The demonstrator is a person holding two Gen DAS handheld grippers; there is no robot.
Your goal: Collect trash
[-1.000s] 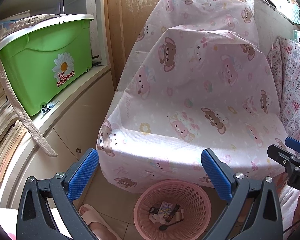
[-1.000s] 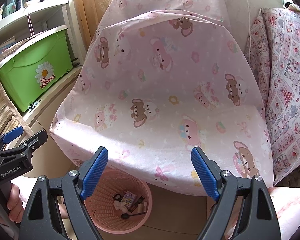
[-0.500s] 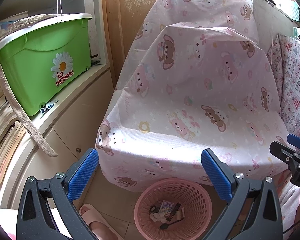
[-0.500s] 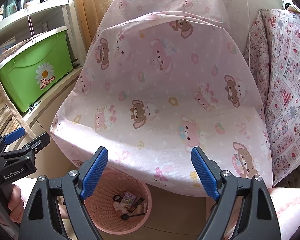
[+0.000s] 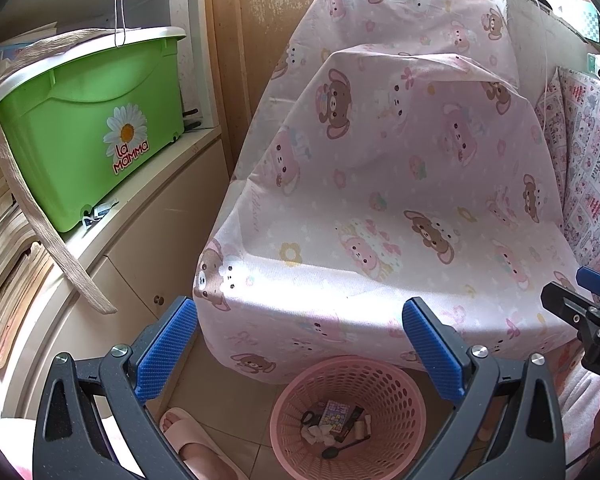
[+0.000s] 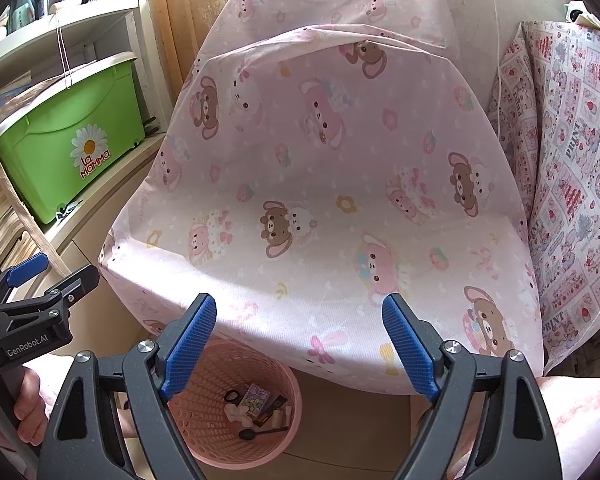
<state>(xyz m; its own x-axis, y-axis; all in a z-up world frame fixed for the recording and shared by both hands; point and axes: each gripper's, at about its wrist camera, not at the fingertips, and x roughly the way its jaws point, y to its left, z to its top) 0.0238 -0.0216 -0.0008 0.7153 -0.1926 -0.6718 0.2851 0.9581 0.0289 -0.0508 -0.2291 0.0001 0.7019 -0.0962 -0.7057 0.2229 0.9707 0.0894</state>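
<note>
Both the left claw [image 5: 300, 348] and right claw [image 6: 300, 344] hang spread and empty above the pink wastebasket [image 5: 348, 412], whose light mesh could tip if nudged.

The pink basket [image 5: 396, 396] is looking like perforated matt plastic, the green bin [image 5: 80, 128] is showing smooth, slightly glossy plastic. The bear-print cover [image 6: 340, 184] is reading as thin woven cloth, catching sun. The door [image 5: 268, 20] behind is showing worn, flaking wood. Gripper pads [image 5: 166, 346] are looking like ribbed blue rubber on matt black plastic.
</note>
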